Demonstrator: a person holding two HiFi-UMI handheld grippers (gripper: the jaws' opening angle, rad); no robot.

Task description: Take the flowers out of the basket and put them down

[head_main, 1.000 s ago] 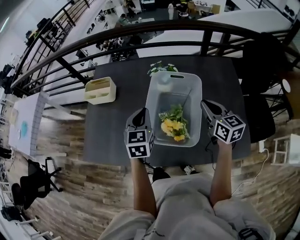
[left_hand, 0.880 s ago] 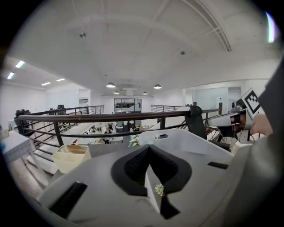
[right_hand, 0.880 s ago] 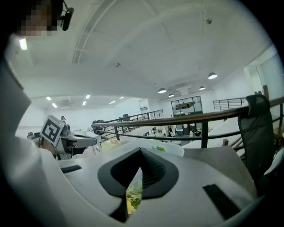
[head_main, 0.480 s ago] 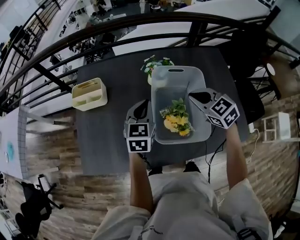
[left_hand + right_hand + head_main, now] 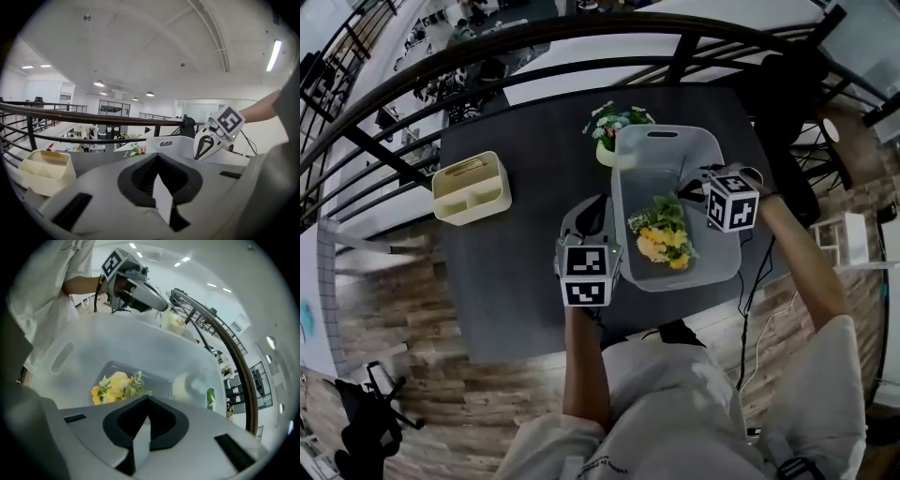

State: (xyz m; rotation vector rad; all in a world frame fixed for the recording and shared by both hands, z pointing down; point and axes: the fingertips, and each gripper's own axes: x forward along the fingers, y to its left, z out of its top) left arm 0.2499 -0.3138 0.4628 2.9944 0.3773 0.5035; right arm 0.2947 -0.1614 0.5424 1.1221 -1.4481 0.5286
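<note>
A bunch of yellow flowers (image 5: 664, 241) with green leaves lies on the floor of the translucent grey basket (image 5: 630, 202) on the dark table. My right gripper (image 5: 705, 183) hangs over the basket's right rim, tipped steeply down, shut and holding nothing. In the right gripper view its closed tips (image 5: 147, 399) point into the basket (image 5: 140, 341), with the flowers (image 5: 117, 384) just beyond them and apart. Outside the basket's left wall, my left gripper (image 5: 598, 203) is shut and empty. The left gripper view shows its tips (image 5: 157, 156) aimed level at the basket's rim (image 5: 171, 143) and the right gripper (image 5: 218, 136).
A small pot of pale flowers (image 5: 612, 125) stands against the basket's far left corner. A cream caddy (image 5: 472, 187) sits at the table's left. A dark railing (image 5: 534, 56) curves behind the table. A cable (image 5: 750, 281) hangs off the near right edge.
My right gripper came in from the basket's right side to above its rim, rolling and tipping down. The left gripper shifted slightly along the left wall. The head view moved.
</note>
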